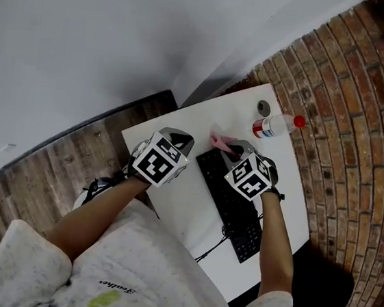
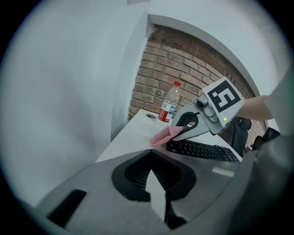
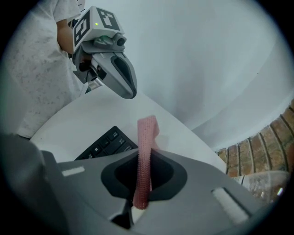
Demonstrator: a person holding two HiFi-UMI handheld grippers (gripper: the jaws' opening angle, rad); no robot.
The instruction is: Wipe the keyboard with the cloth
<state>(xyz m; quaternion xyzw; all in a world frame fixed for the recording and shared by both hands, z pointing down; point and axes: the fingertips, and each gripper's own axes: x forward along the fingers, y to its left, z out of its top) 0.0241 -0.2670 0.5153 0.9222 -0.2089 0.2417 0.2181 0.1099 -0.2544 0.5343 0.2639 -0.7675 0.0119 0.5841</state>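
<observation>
A black keyboard (image 1: 233, 206) lies slantwise on the white table (image 1: 184, 207). My right gripper (image 1: 231, 151) hovers over the keyboard's far end, shut on a pink cloth (image 1: 220, 143) that sticks out past its tips. In the right gripper view the cloth (image 3: 146, 137) stands up between the jaws, with the keyboard (image 3: 106, 143) below on the left. My left gripper (image 1: 179, 142) hangs over the table's left part, beside the keyboard, jaws closed on nothing. From the left gripper view I see the right gripper (image 2: 183, 133), the cloth (image 2: 161, 137) and the keyboard (image 2: 202, 149).
A clear bottle with a red cap (image 1: 276, 126) and a small grey round lid (image 1: 263, 108) stand at the table's far corner, by the brick wall (image 1: 359, 134). The keyboard's cable (image 1: 210, 249) runs off the near edge. A dark chair (image 1: 322, 284) sits at the right.
</observation>
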